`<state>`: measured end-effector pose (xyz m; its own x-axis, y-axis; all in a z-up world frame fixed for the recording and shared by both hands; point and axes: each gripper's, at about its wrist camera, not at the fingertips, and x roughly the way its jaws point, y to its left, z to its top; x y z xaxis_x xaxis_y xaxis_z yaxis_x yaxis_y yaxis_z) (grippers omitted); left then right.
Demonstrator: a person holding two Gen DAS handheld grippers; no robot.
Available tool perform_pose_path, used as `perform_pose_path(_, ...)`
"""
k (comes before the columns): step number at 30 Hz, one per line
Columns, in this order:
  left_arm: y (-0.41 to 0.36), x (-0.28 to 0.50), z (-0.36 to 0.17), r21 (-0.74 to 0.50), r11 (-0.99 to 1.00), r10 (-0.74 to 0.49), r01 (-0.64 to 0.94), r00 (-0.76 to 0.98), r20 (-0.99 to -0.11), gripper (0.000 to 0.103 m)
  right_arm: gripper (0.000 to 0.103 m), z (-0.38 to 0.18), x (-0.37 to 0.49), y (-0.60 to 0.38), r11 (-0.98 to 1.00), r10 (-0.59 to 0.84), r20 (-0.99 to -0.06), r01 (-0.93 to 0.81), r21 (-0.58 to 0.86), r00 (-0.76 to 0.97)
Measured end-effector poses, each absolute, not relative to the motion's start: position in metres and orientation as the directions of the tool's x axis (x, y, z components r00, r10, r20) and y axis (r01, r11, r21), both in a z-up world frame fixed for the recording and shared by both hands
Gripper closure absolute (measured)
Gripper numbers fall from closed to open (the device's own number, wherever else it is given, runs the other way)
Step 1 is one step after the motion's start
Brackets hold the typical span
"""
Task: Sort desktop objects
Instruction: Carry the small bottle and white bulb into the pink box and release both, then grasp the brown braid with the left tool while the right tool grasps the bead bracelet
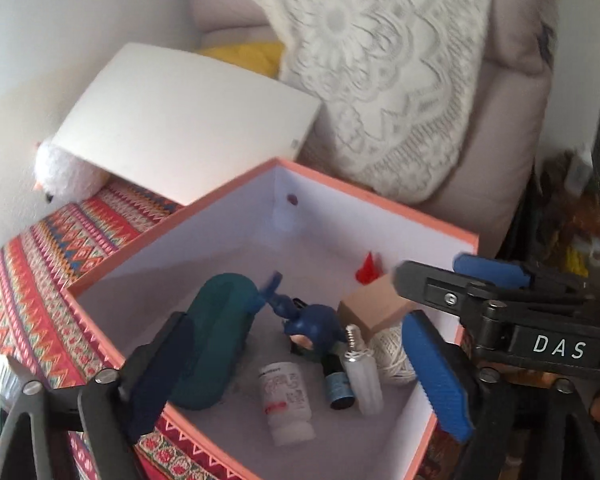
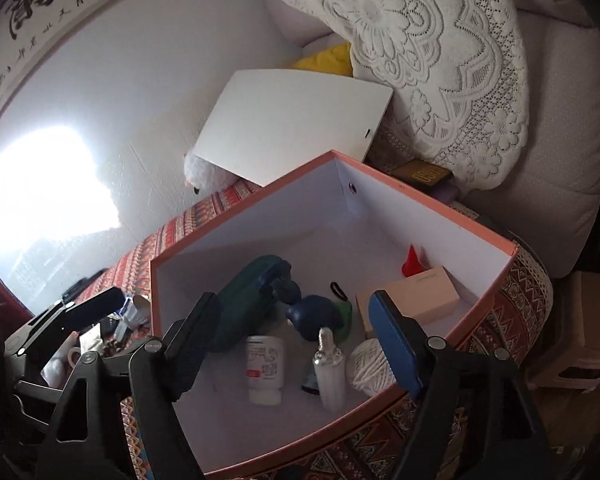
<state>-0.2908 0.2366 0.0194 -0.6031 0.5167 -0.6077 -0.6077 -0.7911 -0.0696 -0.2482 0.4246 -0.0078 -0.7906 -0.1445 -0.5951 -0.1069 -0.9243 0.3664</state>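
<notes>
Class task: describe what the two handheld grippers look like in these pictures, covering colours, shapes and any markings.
Both are black, angular linkage frames with silver screws. The left gripper and the right gripper each carry two flat, ribbed blue finger pads. The right gripper's body shows white letters "DAS". No cables or sleeves are visible.

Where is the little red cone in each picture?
Left wrist view: the red cone stands in the pink box, by its far right wall, behind the tan carton.
Right wrist view: the red cone stands right of centre by the same wall, behind the carton.
Shared landmark: the white pill bottle on the box floor.
</notes>
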Motion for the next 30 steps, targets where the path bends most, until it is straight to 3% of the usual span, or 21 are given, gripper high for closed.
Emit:
perform_pose_path(18,0.141,-0.209,0.055,-0.093,-0.834,0.496,-0.544,-0.664,-0.560,0.011,0.022,0.034,-0.162,0.366,-0.937,-0.108,-0.561,-0.105,0.333,-0.821)
perform_pose_path(30,0.006,-0.162,0.009,-0.053,-0.934,0.312,-0.352,-0.739,-0.597,0.009,0.022,0.038,-0.146,0.239,-0.959,-0.235,-0.578,0.088,0.270,-0.781)
